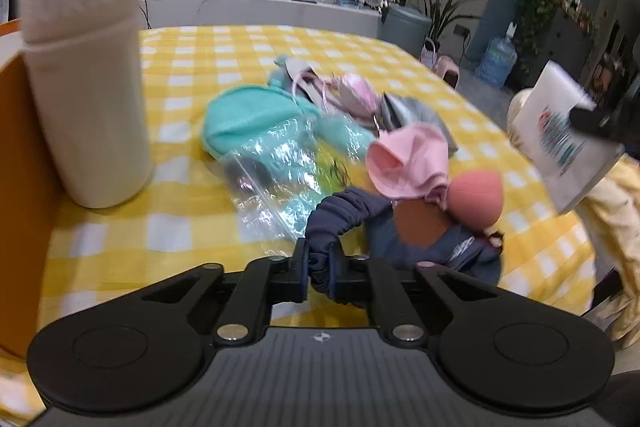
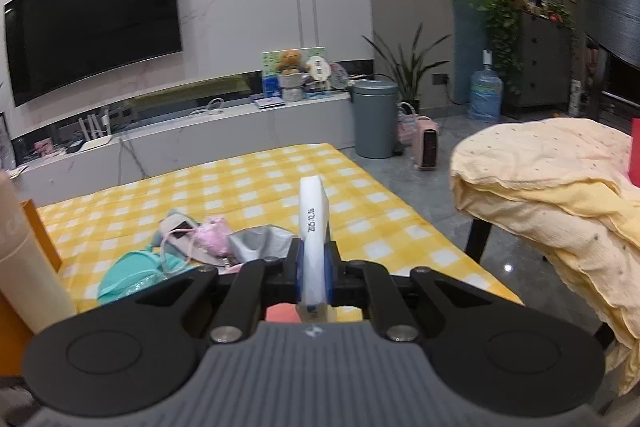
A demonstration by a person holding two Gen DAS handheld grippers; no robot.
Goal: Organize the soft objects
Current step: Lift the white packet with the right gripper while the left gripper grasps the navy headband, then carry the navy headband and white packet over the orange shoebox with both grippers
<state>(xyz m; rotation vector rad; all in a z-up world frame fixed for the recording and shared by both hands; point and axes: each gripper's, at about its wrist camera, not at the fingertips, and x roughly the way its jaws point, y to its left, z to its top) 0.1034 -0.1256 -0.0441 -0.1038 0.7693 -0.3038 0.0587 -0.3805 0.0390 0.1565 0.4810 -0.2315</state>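
Left wrist view: left gripper (image 1: 319,273) clamped on navy fabric (image 1: 340,215), low over the checked tablecloth (image 1: 200,43). Right gripper (image 2: 313,277) pinches a white packet (image 2: 314,227) edge-on. Fabric looks limp, light; bunched-edge hold suits.

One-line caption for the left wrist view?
Left gripper clamps navy cloth on yellow checked table, beside teal, pink garments.

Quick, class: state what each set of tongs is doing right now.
Left tongs: closed on the navy fabric.
Right tongs: closed on a white packet.
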